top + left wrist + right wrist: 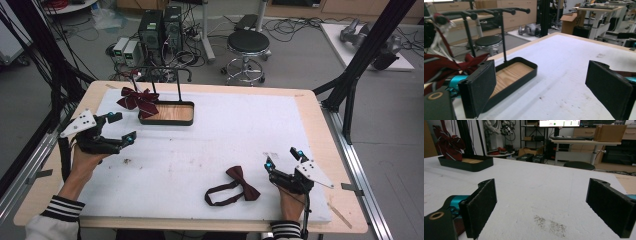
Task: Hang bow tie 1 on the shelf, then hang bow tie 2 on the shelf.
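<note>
Plainly spread wide, both pairs of jaws, nothing between the pads. Left gripper (121, 127) held just above the white mat (225, 135) near the table's left edge, jaws aimed toward the far side; through its own camera, left gripper (541, 85) facing bare mat with the black tray (524, 75) just beyond the left pad. Right gripper (283, 159) low over the mat near the front right corner, jaws likewise parted; in its own view, right gripper (541, 205) looking along the mat over a dark smudge (550, 225).

Closest to the right gripper: a dark red bow tie (242, 182) with its looped strap, flat on the mat near the front edge, just left of that gripper, not touched by either pad.

Farther off, toward the far left corner: wood-floored black tray (170, 120) carrying a black rack (177, 80) of upright posts and bars. Draped from the rack at the tray's left end, a maroon striped bow (137, 100), also seen as maroon striped bow (450, 145) and (439, 67) in the gripper views.

Beyond the far edge, on the floor: a black stool (247, 45) and computer towers (160, 30).
</note>
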`<action>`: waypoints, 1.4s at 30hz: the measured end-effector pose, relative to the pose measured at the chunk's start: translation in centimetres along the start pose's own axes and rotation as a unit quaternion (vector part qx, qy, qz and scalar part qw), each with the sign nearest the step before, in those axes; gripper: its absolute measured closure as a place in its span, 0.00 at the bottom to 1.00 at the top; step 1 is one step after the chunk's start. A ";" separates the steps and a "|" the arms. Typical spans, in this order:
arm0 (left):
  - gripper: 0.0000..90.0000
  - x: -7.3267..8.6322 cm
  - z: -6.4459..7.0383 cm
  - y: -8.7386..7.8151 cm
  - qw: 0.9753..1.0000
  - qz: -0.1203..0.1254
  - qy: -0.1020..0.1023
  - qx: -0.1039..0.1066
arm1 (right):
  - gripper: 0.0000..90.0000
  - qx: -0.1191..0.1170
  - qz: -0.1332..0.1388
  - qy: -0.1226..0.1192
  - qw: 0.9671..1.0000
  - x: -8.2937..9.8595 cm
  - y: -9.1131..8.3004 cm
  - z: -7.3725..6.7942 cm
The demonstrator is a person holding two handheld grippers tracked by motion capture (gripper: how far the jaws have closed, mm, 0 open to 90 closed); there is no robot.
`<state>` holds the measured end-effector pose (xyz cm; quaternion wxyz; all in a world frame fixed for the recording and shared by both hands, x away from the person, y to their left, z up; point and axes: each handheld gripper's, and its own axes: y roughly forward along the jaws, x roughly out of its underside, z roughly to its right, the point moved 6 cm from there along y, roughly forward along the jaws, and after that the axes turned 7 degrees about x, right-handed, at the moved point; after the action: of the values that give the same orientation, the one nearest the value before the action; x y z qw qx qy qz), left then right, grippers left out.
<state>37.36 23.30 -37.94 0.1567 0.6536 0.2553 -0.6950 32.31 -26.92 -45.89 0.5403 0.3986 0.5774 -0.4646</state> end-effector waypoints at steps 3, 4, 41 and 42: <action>0.11 0.5 1.0 0.3 1.000 0.001 0.003 0.012 | 0.10 0.000 -0.001 0.000 1.000 0.0 0.0 0.0; 0.11 0.6 1.3 0.4 1.000 0.003 0.003 0.016 | 0.10 0.000 0.000 0.000 1.000 0.0 0.0 0.0; 0.11 2.2 2.0 0.2 1.000 0.000 0.004 0.015 | 0.10 -0.010 -0.017 -0.001 1.000 0.0 0.2 -0.1; 0.11 2.3 2.0 0.3 1.000 -0.001 0.005 0.017 | 0.10 -0.014 -0.021 0.000 1.000 0.0 0.2 -0.2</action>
<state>35.64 22.23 -40.25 0.1435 0.6595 0.2451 -0.6959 32.43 -26.72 -45.92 0.5361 0.3784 0.5924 -0.4675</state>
